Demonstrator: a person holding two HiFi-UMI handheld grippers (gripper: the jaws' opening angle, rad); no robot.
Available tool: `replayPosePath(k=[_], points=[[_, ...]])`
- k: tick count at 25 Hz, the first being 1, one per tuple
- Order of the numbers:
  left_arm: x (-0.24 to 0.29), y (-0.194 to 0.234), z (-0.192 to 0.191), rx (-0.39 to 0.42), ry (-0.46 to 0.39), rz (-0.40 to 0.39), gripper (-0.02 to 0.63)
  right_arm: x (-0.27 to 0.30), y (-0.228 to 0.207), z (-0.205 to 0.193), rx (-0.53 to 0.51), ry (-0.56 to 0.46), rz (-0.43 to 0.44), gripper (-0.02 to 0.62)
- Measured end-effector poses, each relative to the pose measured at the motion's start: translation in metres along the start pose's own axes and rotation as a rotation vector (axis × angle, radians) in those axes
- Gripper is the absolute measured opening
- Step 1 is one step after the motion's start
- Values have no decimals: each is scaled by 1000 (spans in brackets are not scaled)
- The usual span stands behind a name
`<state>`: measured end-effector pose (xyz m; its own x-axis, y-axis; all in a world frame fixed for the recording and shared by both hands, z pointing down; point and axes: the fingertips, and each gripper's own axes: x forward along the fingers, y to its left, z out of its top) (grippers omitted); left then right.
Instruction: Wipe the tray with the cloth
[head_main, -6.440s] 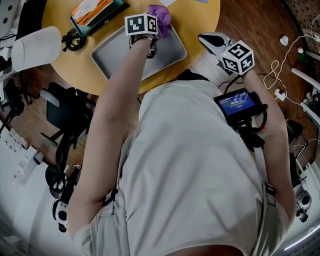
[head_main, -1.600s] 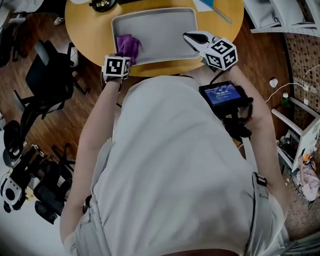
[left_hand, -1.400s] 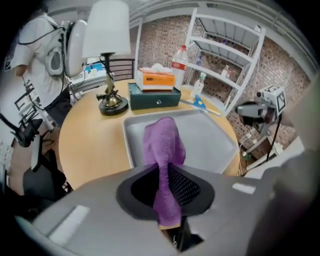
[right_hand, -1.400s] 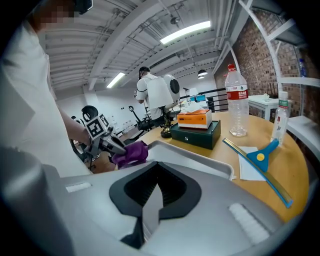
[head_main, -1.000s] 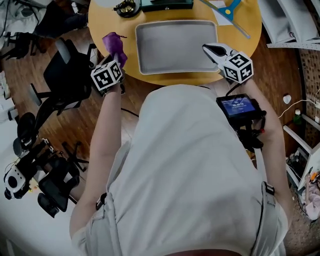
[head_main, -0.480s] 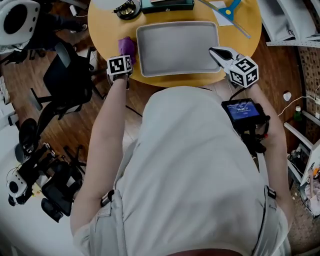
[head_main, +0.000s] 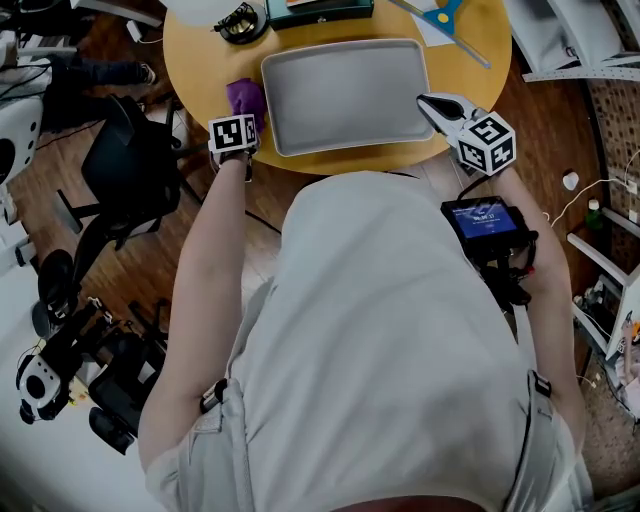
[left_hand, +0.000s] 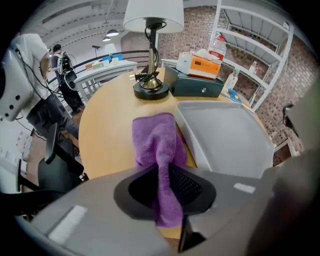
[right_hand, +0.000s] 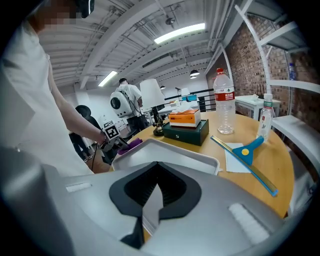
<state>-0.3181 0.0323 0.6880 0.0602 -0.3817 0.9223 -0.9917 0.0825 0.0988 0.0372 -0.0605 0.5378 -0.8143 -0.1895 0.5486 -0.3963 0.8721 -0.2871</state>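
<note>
the left tongs (left_hand: 167, 199) are easing their jaws apart, with a tail of the purple cloth (left_hand: 157, 140) pinched in the narrow gap between them. the rest of the cloth lies bunched on the yellow table (left_hand: 107, 130) straight ahead of these tongs. just right of the cloth sits the grey tray (left_hand: 225, 140), its near left rim close against the cloth's edge; whether they touch i cannot tell. the cloth is outside the tray, not in it. farther ahead stands a lamp (left_hand: 151, 86) on a dark base, and to its right a green box (left_hand: 197, 85) with an orange carton (left_hand: 201, 64) on top.

the right tongs (right_hand: 152, 200) have their jaws closed together with nothing between them. the tray's rim lies right in front of them and runs off to the left. ahead and to the right of these tongs a blue squeegee (right_hand: 250, 152) rests on a white sheet (right_hand: 237, 161), and beyond it stands a clear bottle (right_hand: 224, 107).
</note>
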Motion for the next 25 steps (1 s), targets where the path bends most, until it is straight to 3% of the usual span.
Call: replayPosePath(k=[3, 8, 14, 16, 19, 25], points=[[-16, 0, 7, 2, -62, 34, 163, 7, 2, 5, -11, -7, 19, 3], [-67, -11, 33, -21, -254, 10, 170, 19, 6, 18, -37, -24, 51, 3], [-147, -63, 80, 54, -551, -158, 18, 19, 9, 52, -78, -87, 56, 2], [-166, -85, 94, 75, -621, -229, 0, 17, 10, 66, -92, -117, 57, 2], [-178, -111, 106, 89, -673, -293, 0, 12, 12, 81, -110, -150, 69, 2], [-162, -143, 106, 121, -647, -355, 0, 6, 18, 85, -131, -175, 101, 2]])
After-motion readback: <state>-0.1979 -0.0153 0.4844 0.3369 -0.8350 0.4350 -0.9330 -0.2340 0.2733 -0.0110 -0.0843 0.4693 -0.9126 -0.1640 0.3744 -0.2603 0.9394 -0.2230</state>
